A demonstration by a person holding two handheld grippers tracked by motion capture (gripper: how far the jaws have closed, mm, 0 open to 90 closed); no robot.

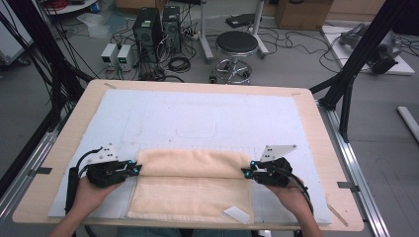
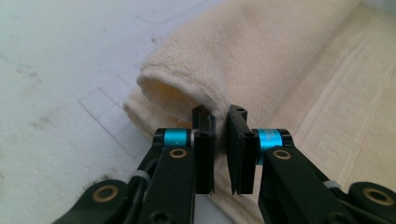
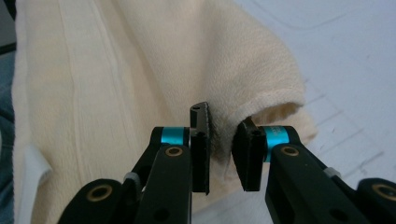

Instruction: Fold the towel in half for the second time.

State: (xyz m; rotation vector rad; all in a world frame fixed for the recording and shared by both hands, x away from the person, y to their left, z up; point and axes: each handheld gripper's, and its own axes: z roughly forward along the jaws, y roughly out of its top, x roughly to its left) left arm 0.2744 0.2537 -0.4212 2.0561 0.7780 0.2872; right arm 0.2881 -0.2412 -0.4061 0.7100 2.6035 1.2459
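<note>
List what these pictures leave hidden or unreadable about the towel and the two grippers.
- Inside of the towel fold: high view, covered by the upper layer.
- White tag text: high view, too small; right gripper view, cut by the left edge.
- Cloth held by the left gripper and right gripper: the layer count is hidden between the jaws.
</note>
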